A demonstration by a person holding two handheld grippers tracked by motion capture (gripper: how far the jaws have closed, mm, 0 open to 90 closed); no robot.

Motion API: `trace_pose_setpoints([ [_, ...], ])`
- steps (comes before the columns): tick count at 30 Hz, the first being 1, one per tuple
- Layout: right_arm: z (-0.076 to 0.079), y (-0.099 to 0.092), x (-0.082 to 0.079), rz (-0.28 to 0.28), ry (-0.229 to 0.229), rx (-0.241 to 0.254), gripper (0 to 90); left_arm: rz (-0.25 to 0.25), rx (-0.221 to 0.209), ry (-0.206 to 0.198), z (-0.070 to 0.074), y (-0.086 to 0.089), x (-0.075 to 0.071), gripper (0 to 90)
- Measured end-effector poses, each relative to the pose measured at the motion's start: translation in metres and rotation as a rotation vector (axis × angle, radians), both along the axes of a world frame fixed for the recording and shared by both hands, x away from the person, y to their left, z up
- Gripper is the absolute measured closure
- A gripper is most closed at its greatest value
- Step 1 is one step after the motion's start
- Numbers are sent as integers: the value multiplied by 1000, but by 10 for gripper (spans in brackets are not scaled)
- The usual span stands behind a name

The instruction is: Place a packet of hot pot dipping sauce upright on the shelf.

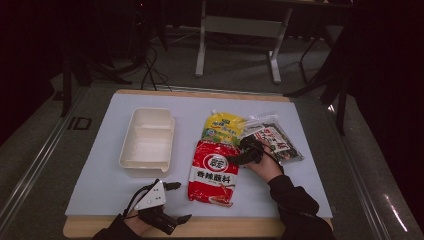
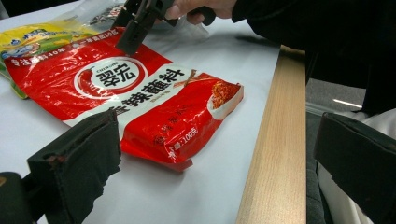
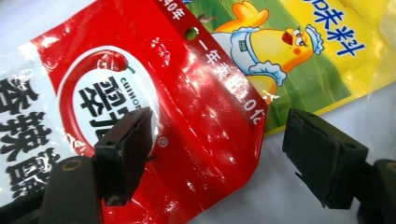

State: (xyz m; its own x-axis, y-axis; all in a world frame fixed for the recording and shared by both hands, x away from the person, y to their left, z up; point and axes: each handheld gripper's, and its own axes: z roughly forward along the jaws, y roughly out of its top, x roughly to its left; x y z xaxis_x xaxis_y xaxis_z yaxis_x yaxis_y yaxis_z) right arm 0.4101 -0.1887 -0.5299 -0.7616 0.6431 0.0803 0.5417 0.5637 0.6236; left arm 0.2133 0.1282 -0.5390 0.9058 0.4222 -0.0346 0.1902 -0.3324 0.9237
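The right tool hangs over the upper right corner of the red seasoning packet, its two black jaws spread wide. In the right gripper view the tool straddles that corner: one jaw stands above the white round logo on the packet, the other off the packet's edge above bare desk, and neither pad presses on the foil. The hand that carries it comes in from the lower right in a dark sleeve. In the left gripper view the same tool points down at the far end of the red packet.

The left tool rests near the front edge of the desk, just left of the red packet, with its grey three-cornered plate on top; its jaws are also spread, with nothing between them. In its own view the left tool looks across the desk's wooden edge, one jaw low at the left, the other at the right.

The red packet lies flat in the middle of the desk's white surface, its long side running front to back. Its top end overlaps a yellow packet with a cartoon chick, seen behind it in the high view. To the right of that lies a dark clear-wrapped packet, just behind the right hand. A white rectangular tray stands well to the left of the packets
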Motion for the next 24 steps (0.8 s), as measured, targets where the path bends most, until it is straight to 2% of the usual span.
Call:
trace_pose_setpoints([
  [2,-1,0,0,-4,1,0,336,0,-1,-1,0,0,0,18],
  [4,-1,-1,0,11,20,15,427,1,-3,0,0,0,0,18],
  [6,1,-1,-1,26,18,17,519,1,-3,1,0,0,0,18],
  [12,11,1,-4,47,-4,-27,797,0,-1,1,0,0,0,18],
  [15,14,-1,-3,53,5,-32,837,1,-2,2,0,0,0,18],
  [24,29,0,-11,89,-26,-30,873,1,-2,2,0,0,0,18],
])
